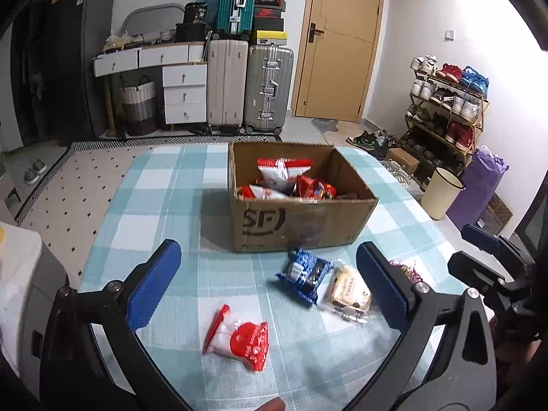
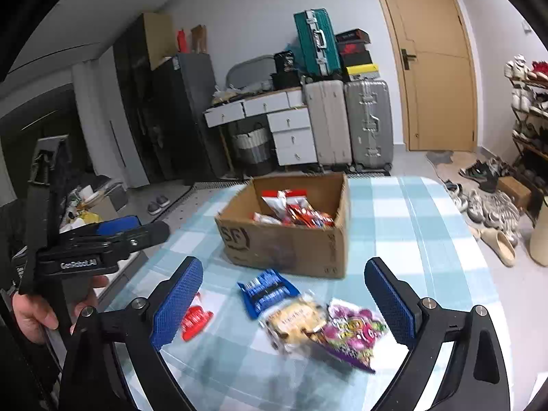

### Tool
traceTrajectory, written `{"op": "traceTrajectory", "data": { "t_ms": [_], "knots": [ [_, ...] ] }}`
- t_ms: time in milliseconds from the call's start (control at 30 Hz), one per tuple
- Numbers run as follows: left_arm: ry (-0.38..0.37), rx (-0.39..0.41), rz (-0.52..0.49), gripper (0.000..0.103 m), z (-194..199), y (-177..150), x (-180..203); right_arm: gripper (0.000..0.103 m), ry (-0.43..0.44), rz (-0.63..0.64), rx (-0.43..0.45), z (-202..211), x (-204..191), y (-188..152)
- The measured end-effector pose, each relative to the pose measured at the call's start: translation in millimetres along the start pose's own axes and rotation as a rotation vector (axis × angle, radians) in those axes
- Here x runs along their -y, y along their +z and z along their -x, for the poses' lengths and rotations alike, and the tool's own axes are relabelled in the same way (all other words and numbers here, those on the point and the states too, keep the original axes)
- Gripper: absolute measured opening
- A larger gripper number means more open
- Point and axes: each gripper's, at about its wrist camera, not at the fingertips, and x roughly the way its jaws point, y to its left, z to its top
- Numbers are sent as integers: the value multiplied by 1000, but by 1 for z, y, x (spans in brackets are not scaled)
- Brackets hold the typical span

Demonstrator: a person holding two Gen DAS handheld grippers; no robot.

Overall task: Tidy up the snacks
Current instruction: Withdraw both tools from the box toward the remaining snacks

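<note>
An open cardboard box [image 1: 301, 222] [image 2: 291, 246] holding several red and white snack packs stands on the checked tablecloth [image 1: 164, 191] [image 2: 404, 226]. In front of it lie a blue packet [image 1: 304, 274] [image 2: 267, 291], a clear pack of yellow biscuits [image 1: 347, 294] [image 2: 296, 320], a purple candy bag [image 2: 356, 334] and a red and white packet [image 1: 239, 340] [image 2: 195, 320]. My left gripper [image 1: 270, 284] is open above the table, with the red and white packet just below and between its fingers. My right gripper [image 2: 291, 308] is open over the biscuits and candy bag. Nothing is held.
The right gripper's body [image 1: 496, 267] shows at the left wrist view's right edge; the left gripper [image 2: 96, 243], held by a hand [image 2: 37, 308], is at the right wrist view's left. Beyond the table stand suitcases [image 1: 250, 85], white drawers [image 1: 181, 85], a shoe rack [image 1: 445, 102] and a cream bin [image 1: 441, 191].
</note>
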Motion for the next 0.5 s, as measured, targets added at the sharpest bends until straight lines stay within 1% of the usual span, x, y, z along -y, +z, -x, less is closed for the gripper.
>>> {"op": "traceTrajectory", "data": {
  "t_ms": [67, 167, 300, 433, 500],
  "knots": [
    [10, -15, -4, 102, -7, -7, 0, 98, -6, -21, -13, -3, 6, -8],
    [2, -54, 15, 102, -22, -21, -5, 98, -18, -55, -41, -11, 16, -20],
    [6, -83, 33, 102, -40, -37, -12, 98, -36, -89, -79, -22, 29, -38],
    [12, -113, 41, 102, -58, -49, -20, 98, -74, -60, -138, -39, 34, -51],
    [8, -129, 54, 102, -66, -54, -24, 98, -80, -68, -156, -46, 39, -56]
  ]
}}
